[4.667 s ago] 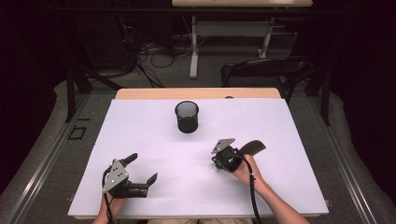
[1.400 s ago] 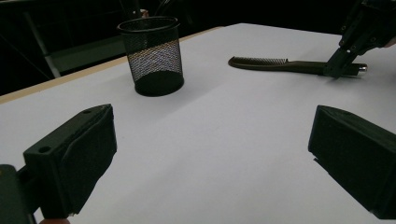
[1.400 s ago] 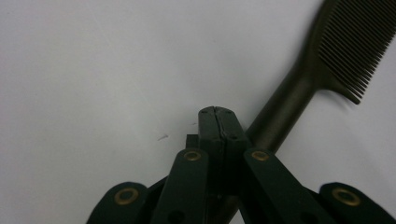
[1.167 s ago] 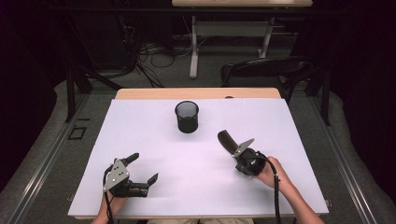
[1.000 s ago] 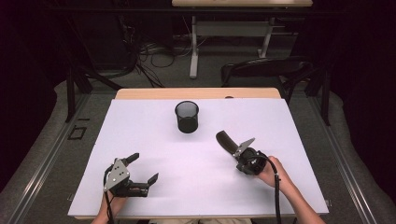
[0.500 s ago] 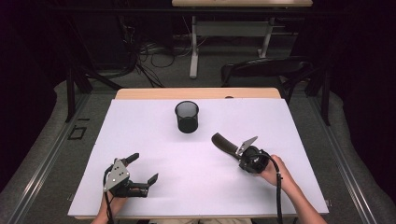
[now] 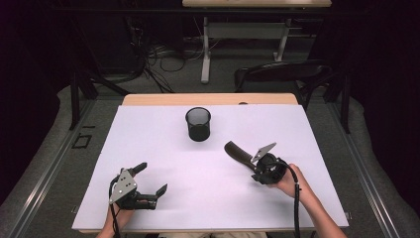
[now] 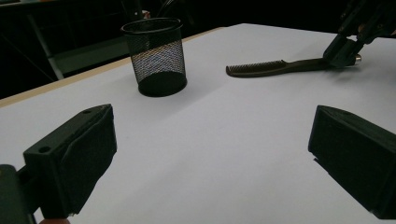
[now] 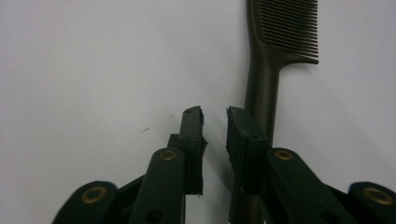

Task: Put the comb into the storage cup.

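Comb: dark brown plastic comb with a long handle (image 7: 239,153) lies flat on the white table (image 7: 163,148); its toothed end points away from the right tool, toward the cup.
Comb from the right tool's camera: handle (image 9: 262,88) runs just outside one jaw and passes under it, not between the jaws; teeth lie straight ahead.
Right tool: black two-jaw tool (image 7: 257,163) held in the right hand (image 7: 289,179), low over the comb's handle end; jaws parted by a narrow gap with bare table showing in it, gripping nothing.
Left tool: black two-jaw tool (image 7: 151,179) held in the left hand (image 7: 119,218), jaws spread wide with bare table between them.
Cup: black wire-mesh cylinder pen cup (image 7: 198,124) stands upright ahead of both tools, apart from the comb's tip (image 8: 156,56).
From the left tool: comb (image 8: 275,67) lies ahead and off to one side, beyond the open jaws.
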Available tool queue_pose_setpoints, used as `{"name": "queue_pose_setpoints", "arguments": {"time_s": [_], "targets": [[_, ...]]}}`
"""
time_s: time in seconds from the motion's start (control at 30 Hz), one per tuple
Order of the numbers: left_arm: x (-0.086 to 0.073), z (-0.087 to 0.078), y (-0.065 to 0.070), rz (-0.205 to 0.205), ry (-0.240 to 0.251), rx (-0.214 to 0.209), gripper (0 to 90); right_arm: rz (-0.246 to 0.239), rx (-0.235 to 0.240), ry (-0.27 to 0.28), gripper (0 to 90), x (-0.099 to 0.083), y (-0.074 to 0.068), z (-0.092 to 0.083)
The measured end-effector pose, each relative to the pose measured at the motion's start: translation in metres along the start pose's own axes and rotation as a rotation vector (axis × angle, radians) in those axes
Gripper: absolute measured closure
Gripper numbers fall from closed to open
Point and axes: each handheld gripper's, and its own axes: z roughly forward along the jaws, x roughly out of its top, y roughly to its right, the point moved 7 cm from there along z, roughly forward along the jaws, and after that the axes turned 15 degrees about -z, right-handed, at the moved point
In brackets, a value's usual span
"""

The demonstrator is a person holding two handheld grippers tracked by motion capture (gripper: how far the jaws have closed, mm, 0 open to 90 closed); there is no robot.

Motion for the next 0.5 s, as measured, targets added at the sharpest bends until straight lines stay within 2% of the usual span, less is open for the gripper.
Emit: {"name": "queue_pose_setpoints", "arguments": {"time_s": [0.3, 0.5], "targets": [[0.0, 0.0, 0.003, 0.004, -0.002, -0.007, 1.0, 0.062, 0.005, 0.018, 43.0, 0.0, 0.002, -0.013], [0.0, -0.002, 0.001, 0.002, -0.002, 0.0, 1.0, 0.071, -0.002, 0.029, 27.3, 0.002, 0.007, -0.018]]}}
